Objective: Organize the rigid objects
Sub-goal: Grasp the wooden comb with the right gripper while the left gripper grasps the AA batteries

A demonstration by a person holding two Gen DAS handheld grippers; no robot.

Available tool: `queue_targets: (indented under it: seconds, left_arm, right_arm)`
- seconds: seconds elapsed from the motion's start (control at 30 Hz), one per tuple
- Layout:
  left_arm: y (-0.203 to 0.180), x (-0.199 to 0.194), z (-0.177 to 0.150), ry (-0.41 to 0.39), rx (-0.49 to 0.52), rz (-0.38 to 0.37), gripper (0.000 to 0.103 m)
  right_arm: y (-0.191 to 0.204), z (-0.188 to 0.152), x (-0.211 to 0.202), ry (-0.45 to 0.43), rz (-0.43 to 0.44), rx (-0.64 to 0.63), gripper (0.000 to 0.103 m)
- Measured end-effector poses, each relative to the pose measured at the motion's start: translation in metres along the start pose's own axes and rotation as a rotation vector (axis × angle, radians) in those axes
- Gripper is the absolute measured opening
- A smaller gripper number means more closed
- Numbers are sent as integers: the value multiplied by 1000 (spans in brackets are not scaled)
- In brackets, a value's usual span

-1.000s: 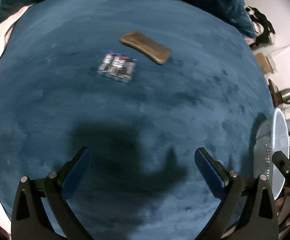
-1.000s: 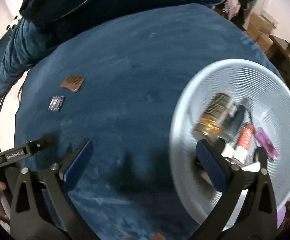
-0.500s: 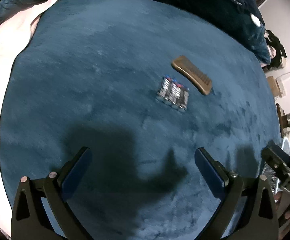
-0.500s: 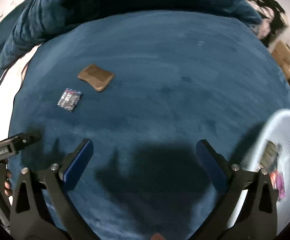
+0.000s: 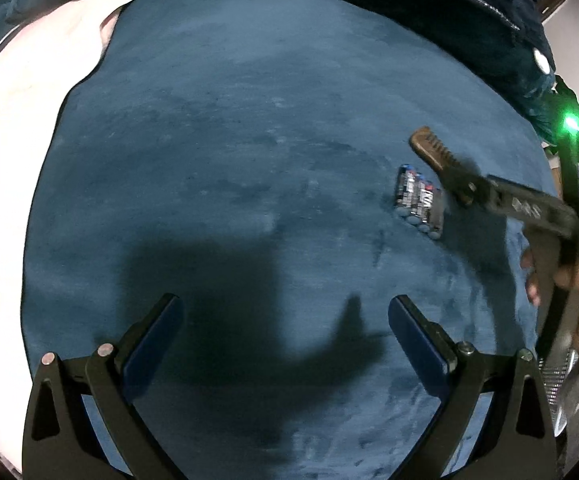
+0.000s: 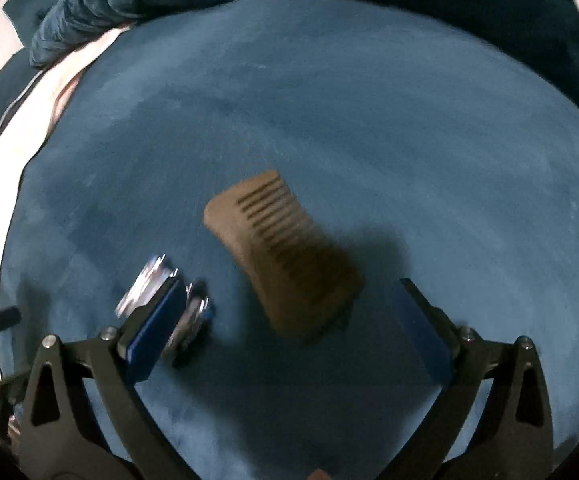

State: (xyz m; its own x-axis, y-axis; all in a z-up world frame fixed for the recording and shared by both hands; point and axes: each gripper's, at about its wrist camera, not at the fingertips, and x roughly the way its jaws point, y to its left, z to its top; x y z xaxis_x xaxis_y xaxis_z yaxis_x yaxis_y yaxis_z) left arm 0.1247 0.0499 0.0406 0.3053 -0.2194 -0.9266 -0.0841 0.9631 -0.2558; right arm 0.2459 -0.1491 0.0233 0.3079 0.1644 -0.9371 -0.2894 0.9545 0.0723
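Right gripper [image 6: 285, 320], jaws spread wide w/ nothing held, has swung from the basket over the brown comb [image 6: 281, 252] beside the batteries [image 5: 419, 200] on the blue blanket [image 6: 369, 120], likely next pickup; left gripper [image 5: 283, 336] idle, released.

A brown wooden comb [image 6: 279, 252] lies flat on the blue plush surface, its teeth slots (dark, parallel) facing away from the battery pack [image 5: 419, 201], a shrink-wrapped row of cylindrical cells lying flat just beside it, apart from it.
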Motion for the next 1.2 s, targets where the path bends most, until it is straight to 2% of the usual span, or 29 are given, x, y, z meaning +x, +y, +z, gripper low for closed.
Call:
queue_targets:
  seconds: [0.13,0.17,0.2,0.27,0.3,0.37,0.53,0.63,0.73,0.93,1.1,1.2]
  left_arm:
    - [10,0,1,5,-1,3,103]
    - [13,1,1,5,-3,5,103]
    - [15,1,1,6,-7,6,103]
    - [19,4,2,10,-26,10,103]
    - [20,5,3,11,-33,10,103]
    - [18,6,0,11,-39,9,103]
    - [1,4,-3,10,-16,5,103]
    - [-13,6,-2,14,15,10,103]
    - [-31,8,3,11,55,1,103]
    - [-82,28,25,24,165,-11,103]
    - [-128,60,43,70,272,9,102]
    - [-148,84,51,91,308,55,101]
  right_arm:
    - [5,13,19,22,-15,-15,97]
    - [6,13,20,20,-23,-20,93]
    - [9,14,20,17,-27,-23,84]
    - [13,11,17,13,-26,-39,72]
    - [15,8,15,14,-28,-49,63]
    - [17,1,9,21,-26,-55,56]
    - [10,-46,-12,52,-39,-6,55]
    - [1,-92,-33,59,-52,62,55]
    - [-3,-121,-49,49,-47,83,56]
    - [-10,-119,-45,32,-44,108,59]
    - [-9,-126,-50,11,-28,148,56]
    - [-11,-140,-57,-5,-14,174,55]
